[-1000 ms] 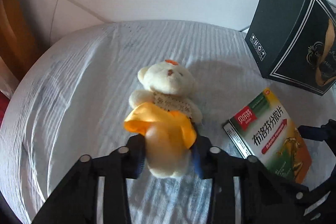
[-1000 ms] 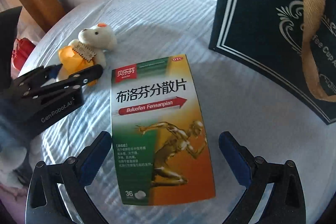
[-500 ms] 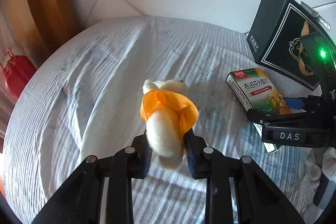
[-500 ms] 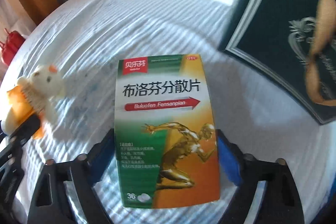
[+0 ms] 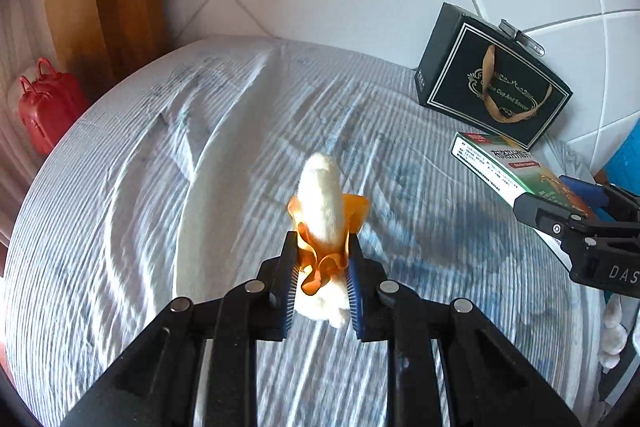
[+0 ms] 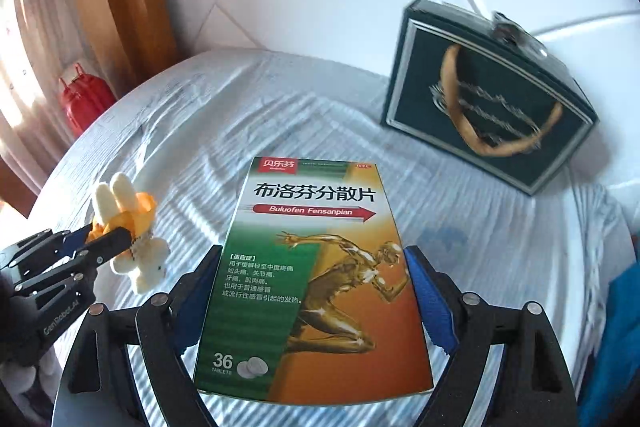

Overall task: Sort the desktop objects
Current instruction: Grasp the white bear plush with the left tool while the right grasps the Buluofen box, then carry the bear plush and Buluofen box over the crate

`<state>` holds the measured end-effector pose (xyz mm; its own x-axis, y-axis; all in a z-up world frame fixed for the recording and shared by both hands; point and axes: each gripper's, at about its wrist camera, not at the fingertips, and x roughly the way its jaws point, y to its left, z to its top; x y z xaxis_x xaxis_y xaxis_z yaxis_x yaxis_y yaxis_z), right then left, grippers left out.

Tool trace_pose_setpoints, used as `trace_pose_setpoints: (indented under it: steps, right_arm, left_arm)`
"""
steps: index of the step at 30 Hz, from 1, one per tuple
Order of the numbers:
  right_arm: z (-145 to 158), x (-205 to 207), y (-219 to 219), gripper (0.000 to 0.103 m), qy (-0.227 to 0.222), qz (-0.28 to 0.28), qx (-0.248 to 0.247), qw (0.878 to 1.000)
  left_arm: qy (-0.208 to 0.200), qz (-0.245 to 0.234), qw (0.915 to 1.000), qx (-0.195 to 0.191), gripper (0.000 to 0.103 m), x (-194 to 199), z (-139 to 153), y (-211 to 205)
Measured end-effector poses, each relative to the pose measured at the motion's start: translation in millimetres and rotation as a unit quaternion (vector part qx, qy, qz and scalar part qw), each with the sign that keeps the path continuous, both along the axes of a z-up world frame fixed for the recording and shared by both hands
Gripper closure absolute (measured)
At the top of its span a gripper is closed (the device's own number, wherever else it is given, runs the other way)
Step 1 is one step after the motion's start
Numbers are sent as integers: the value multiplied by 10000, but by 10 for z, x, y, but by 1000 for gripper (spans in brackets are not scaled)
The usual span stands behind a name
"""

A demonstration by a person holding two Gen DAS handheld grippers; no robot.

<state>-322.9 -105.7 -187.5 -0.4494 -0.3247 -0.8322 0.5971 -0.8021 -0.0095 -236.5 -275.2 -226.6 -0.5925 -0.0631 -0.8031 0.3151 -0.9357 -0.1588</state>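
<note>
Left gripper (image 5: 322,277): we find its fingers clamped on the plush bear (image 5: 323,227), soft, light.
Right gripper (image 6: 310,301): grips the stiff ibuprofen box (image 6: 316,275) edgewise, centre frame.

Plush bear (image 5: 322,203): fuzzy cream pile, orange cloth garment. Medicine box (image 6: 316,267): glossy printed card. Surface (image 5: 160,187): ribbed, wrinkled white cloth. Far dark gift box (image 6: 488,99): matt card. Fingers (image 5: 289,279): matt black plastic, blue ridged pads.

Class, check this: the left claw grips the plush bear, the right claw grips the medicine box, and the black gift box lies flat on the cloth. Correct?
Not quite. The black gift box stands upright on the cloth, as the right wrist view shows. The left claw does grip the plush bear, the right claw the medicine box.
</note>
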Motion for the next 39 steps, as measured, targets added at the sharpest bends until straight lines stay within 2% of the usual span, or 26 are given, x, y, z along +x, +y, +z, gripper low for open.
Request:
trace_pose_setpoints:
  steps: [2, 7, 8, 10, 12, 15, 16, 17, 18, 19, 20, 22, 26, 32, 39]
  right_arm:
    - [-105, 101, 117, 16, -163, -118, 124, 9997]
    - [-508, 234, 396, 16, -681, -394, 363, 9962]
    - [-582, 260, 423, 16, -746, -395, 409, 9956]
    - [-772, 314, 458, 15, -896, -382, 509, 9939]
    - [-883, 363, 555, 13, -1057, -414, 510, 9922]
    - [-1043, 382, 594, 2, -1246, -532, 533, 9893]
    - [-1066, 392, 602, 2, -1266, -548, 513, 9891]
    - [-1085, 400, 603, 2, -1278, -550, 514, 9889]
    - [-1103, 407, 600, 2, -1290, -557, 555, 9885]
    - [-1127, 416, 594, 6, -1303, -573, 632, 9878]
    - [-1148, 434, 588, 15, -1299, -577, 691, 9874]
    - [-1127, 481, 590, 16, -1266, -573, 724, 9876]
    - [-859, 605, 595, 16, -994, -508, 475, 9926]
    - [-36, 863, 652, 16, -97, -421, -119, 9990]
    - [1019, 1308, 955, 16, 1082, -521, -761, 9899]
  left_arm:
    - [-274, 61, 9996, -6, 69, 69, -93, 6]
    - [-855, 26, 9963, 40, 60, 220, -527, 13]
    - [-863, 30, 9961, 173, 46, 253, -592, -1]
    - [-880, 146, 9957, 255, 38, 277, -680, -27]
    - [-764, 169, 9963, 366, 38, 248, -723, -55]
    - [-581, 170, 9976, 349, 38, 191, -707, -33]
    - [-492, 146, 9982, 298, 41, 171, -686, -6]
    - [-405, 113, 9989, 217, 60, 151, -664, 24]
    - [-437, 67, 9989, 167, 68, 122, -656, 55]
    - [-470, 69, 9988, 96, 68, 105, -648, 86]
    - [-450, 32, 9990, 79, 68, 101, -629, 112]
    - [-394, -29, 9992, 33, 69, 125, -564, 173]
    - [-90, -114, 9997, -179, 69, 263, -272, 284]
    - [684, -196, 9963, -478, 69, 605, 462, 503]
    - [1445, -381, 9848, -890, 69, 923, 1282, 999]
